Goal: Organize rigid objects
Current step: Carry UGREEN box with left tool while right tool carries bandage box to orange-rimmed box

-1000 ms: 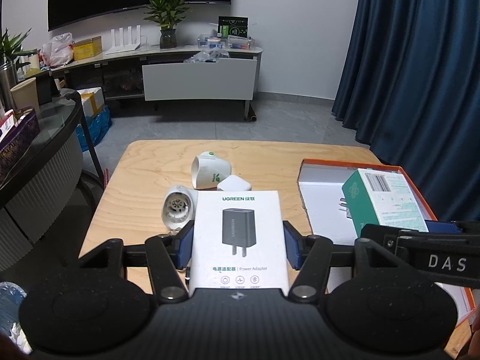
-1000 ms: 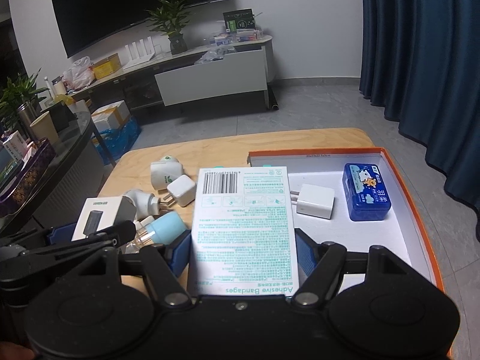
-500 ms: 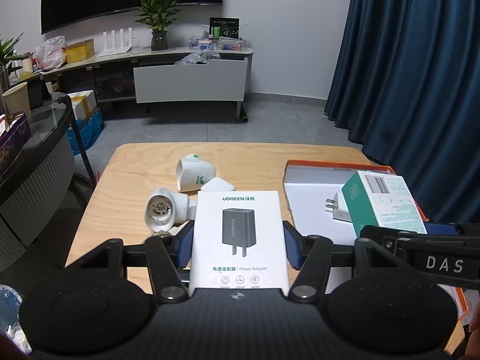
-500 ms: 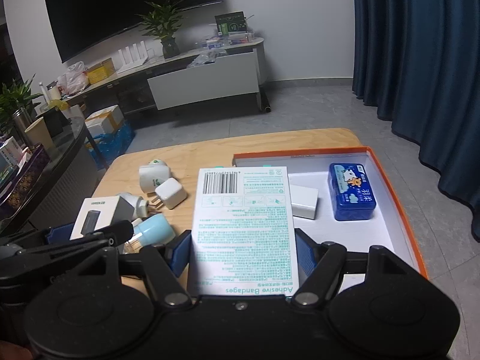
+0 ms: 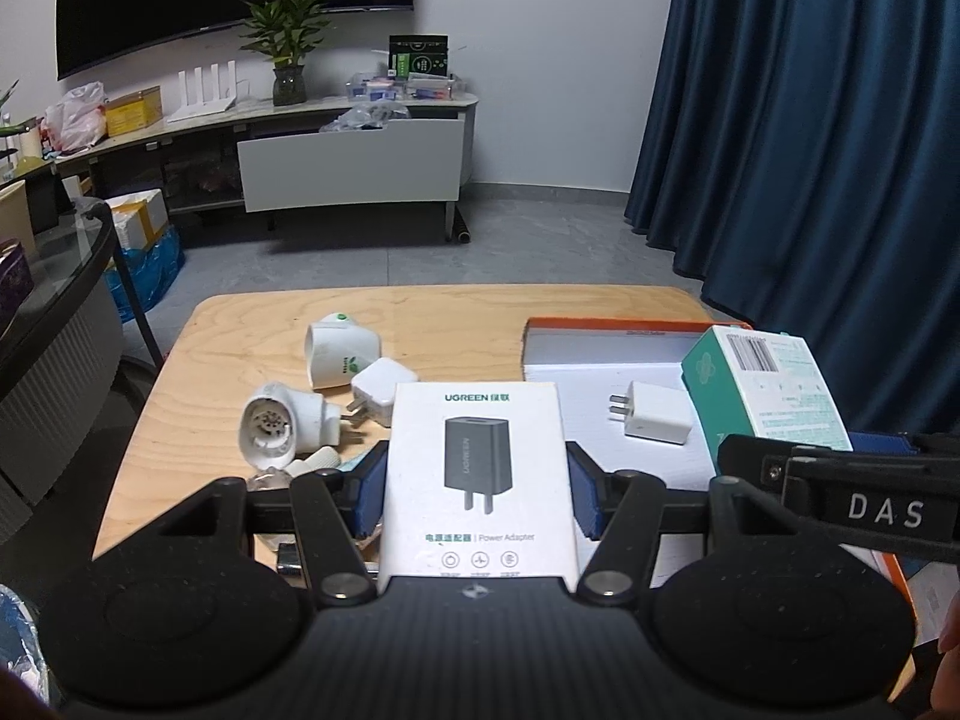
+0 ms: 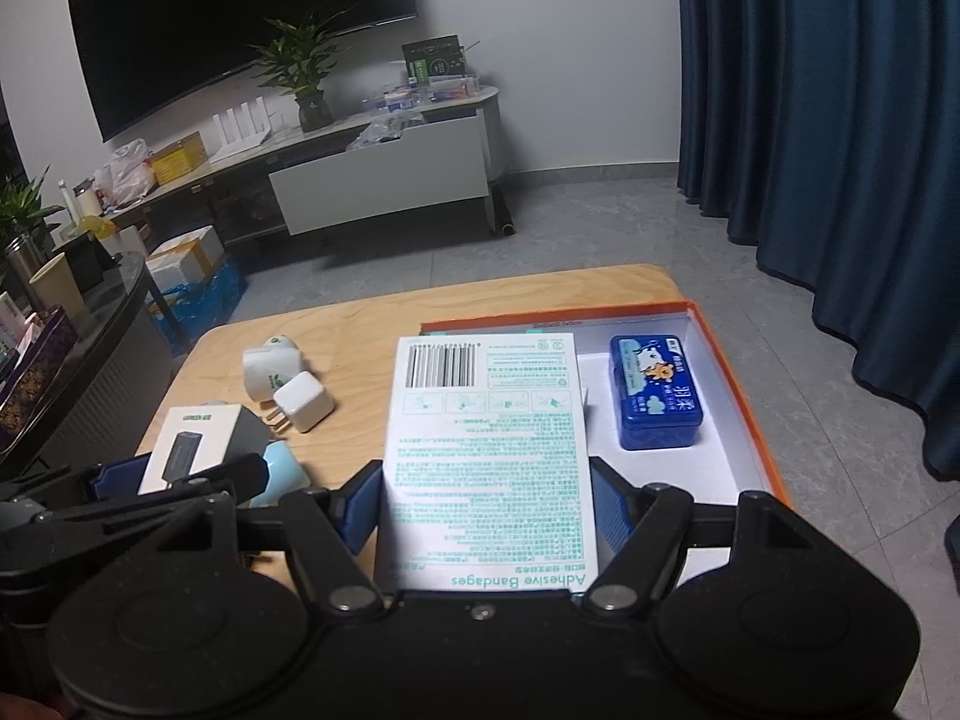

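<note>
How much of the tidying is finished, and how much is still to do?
Partly done. The blue tin and one white charger already lie in the orange-edged tray. In hand: the left tool grips the power adapter box, and the right tool grips the bandage box. Still loose on the table: the round plug-in unit, the white cup-shaped plug and another charger.

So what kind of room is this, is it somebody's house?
Probably a living room, in a home or maybe an office lounge. A big dark TV hangs on the wall above a long low cabinet with a potted plant, and blue curtains reach down to the floor.
</note>
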`<act>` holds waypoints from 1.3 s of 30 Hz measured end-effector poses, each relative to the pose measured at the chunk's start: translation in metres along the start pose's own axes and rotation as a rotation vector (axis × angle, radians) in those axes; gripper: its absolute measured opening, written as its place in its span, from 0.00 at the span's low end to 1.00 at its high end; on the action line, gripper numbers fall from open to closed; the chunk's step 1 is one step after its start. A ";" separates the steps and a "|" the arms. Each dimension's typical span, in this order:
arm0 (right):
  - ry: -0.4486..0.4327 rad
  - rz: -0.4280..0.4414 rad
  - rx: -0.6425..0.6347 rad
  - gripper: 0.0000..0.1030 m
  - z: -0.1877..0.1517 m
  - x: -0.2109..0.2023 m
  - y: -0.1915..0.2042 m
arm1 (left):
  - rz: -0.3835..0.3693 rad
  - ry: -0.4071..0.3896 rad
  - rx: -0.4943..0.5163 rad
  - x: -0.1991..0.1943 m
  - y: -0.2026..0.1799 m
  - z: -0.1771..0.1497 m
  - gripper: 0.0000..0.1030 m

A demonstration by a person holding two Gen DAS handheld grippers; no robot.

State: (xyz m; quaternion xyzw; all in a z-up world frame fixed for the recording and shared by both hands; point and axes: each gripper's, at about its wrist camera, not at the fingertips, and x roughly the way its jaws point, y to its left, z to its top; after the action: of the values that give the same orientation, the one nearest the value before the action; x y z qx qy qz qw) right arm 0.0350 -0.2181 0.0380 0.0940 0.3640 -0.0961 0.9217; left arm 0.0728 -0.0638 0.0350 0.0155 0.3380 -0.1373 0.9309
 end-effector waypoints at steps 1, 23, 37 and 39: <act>-0.002 -0.004 0.001 0.82 0.000 0.000 -0.002 | -0.002 0.000 0.002 0.000 -0.001 0.000 0.58; -0.024 -0.051 0.042 0.82 0.003 -0.006 -0.031 | -0.048 0.019 0.027 0.006 -0.027 0.002 0.58; -0.026 -0.081 0.065 0.82 0.005 -0.003 -0.044 | -0.074 0.033 0.040 0.013 -0.043 0.002 0.58; -0.026 -0.084 0.069 0.82 0.005 -0.002 -0.048 | -0.077 0.033 0.041 0.014 -0.045 0.002 0.58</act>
State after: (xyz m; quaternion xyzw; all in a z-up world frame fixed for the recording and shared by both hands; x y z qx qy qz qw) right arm 0.0251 -0.2651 0.0387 0.1091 0.3519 -0.1486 0.9177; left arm 0.0726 -0.1108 0.0309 0.0238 0.3507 -0.1796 0.9188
